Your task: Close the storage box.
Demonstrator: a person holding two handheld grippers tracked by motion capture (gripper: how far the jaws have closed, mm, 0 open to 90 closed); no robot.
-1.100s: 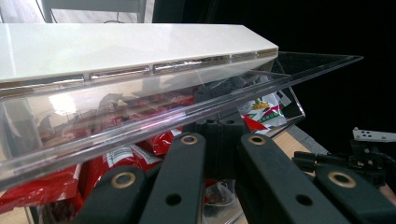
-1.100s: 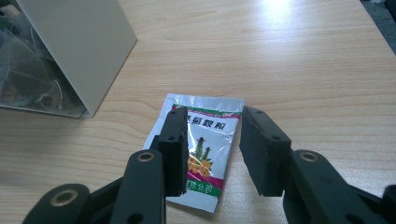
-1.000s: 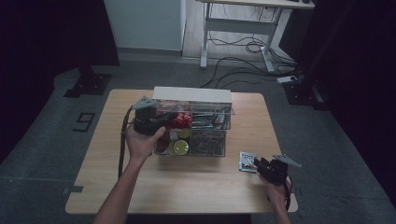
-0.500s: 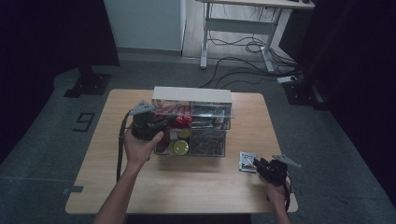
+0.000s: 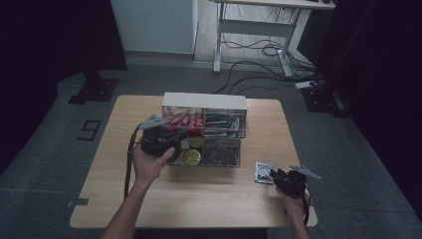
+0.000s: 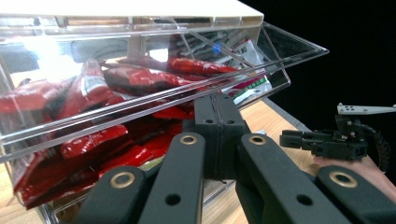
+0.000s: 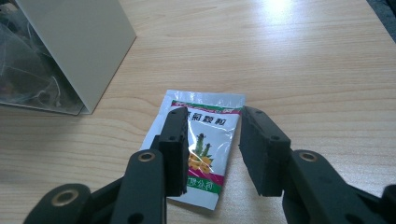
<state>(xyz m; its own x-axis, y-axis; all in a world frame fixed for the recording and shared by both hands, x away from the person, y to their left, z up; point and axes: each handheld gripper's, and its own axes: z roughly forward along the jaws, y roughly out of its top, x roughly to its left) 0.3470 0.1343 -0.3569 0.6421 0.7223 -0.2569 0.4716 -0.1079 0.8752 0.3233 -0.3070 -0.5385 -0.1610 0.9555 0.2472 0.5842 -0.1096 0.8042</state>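
The wooden table [image 5: 199, 199] carries a clear acrylic drawer organiser [image 5: 205, 128] with a white top, standing directly ahead of the left tongs [image 5: 175, 135] and well apart from the right tongs [image 5: 272, 174].

Its upper left drawer [image 6: 140, 93], packed with red sachets [image 6: 93, 93], now tilts open towards the left tongs. Against the frames of a second ago, the left hand [image 5: 149, 162] has drawn slightly back from the cabinet, and the drawer has come out with it. The left jaws are pressed fully together against the drawer's front edge; whether they pinch that edge or merely hook it cannot be told.

The right tongs have not moved. Their jaws stand partly apart and empty.

The small printed packet [image 7: 198, 144], white with a green band and a yellow plant picture, lies flat on the table beneath and just ahead of the right jaws, untouched, beside the cabinet's right wall.

Judgement: the open drawer gives a place to put the packet; picking it up is not yet begun.
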